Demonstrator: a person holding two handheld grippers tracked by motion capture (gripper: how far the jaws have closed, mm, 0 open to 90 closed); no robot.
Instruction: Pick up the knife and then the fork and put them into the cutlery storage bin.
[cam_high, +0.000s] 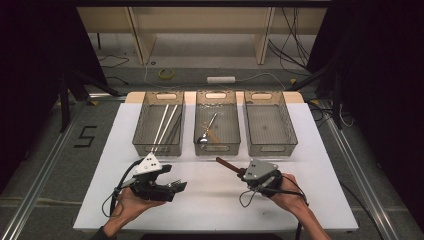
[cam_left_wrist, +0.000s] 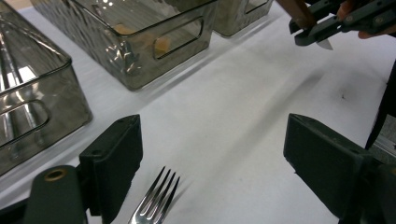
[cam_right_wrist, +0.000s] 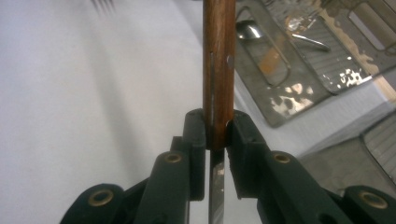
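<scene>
Right gripper (cam_right_wrist: 217, 140) clamped on knife (cam_right_wrist: 218, 60), handle pointing at empty right bin (cam_high: 270, 122); left gripper (cam_left_wrist: 212, 163) wide open over fork (cam_left_wrist: 156, 198).

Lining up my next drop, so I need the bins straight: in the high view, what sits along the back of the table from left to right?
Left bin holding white chopsticks → middle bin holding a spoon → right bin, with nothing visible inside.

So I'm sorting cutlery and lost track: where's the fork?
The fork lies on the white table between the open left gripper, in front of the left bin in the high view.
</scene>
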